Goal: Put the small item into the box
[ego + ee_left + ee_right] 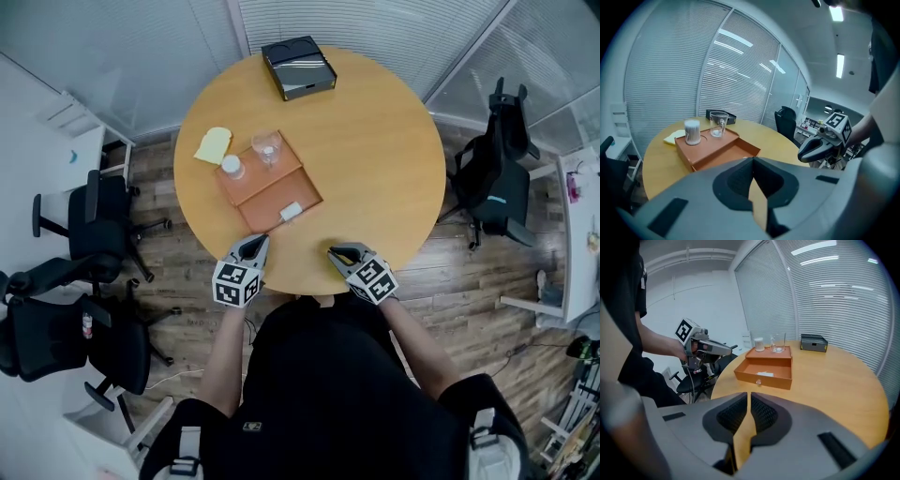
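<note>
- We see the small item (292,210) lying flat in the open drawer (265,213) of the orange box (274,174), long axis roughly along the drawer's front wall.
- It sits just ahead of the left hand-held gripper (259,242). The right hand-held gripper (335,251) is farther off.
- Both have their jaws closed on nothing, clear of the box.
- Box top tray holds a swab jar (232,167) and a glass (267,147) (yellow pad (214,145) outside, on the worktop (375,159)).
- We judge the placing done.

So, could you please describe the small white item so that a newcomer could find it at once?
On the round table sits an orange box with its drawer pulled open towards the person. The small white item lies inside that drawer, unlike the jar and glass standing on top.
</note>
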`<state>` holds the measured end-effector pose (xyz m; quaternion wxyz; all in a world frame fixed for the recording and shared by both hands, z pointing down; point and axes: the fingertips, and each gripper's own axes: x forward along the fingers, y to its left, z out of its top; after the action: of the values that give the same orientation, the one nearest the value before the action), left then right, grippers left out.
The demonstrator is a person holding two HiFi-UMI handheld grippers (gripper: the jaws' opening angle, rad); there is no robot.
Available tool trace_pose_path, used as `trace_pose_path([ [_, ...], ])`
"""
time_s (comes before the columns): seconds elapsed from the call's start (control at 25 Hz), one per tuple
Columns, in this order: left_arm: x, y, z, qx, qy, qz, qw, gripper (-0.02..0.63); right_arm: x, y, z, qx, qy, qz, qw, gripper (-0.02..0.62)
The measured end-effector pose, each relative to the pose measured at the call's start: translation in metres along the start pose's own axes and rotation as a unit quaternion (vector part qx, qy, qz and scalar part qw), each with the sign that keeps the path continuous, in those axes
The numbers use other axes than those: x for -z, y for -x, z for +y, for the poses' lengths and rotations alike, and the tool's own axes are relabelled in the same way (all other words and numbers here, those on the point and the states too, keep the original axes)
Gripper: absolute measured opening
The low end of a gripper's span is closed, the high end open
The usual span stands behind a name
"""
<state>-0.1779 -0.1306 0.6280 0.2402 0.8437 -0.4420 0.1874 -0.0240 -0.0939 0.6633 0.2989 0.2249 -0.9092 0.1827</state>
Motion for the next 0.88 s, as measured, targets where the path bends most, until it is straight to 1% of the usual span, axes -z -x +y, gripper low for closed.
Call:
trace_pose_path([
  [0.16,-0.002,0.012,-0.010,0.012,-0.003,-0.010,0.9999,0.006,-0.009,0.000,0.006,0.001,-0.008,-0.023,1.000,0.020],
  [0.48,0.006,0.024,-0.025,0.030,-0.007,-0.008,0.9995,0.006,-0.018,0.000,0.013,0.011,-0.008,-0.038,0.999,0.020],
  [0.6,0.006,0.022,-0.027,0.037,-0.008,-0.008,0.9992,0.006,-0.019,0.002,0.012,0.015,-0.008,-0.038,0.999,0.020],
  [0.88,0.006,0.021,-0.030,0.039,-0.009,-0.012,0.9991,0.006,-0.011,0.007,0.011,0.022,-0.010,-0.031,0.999,0.020],
])
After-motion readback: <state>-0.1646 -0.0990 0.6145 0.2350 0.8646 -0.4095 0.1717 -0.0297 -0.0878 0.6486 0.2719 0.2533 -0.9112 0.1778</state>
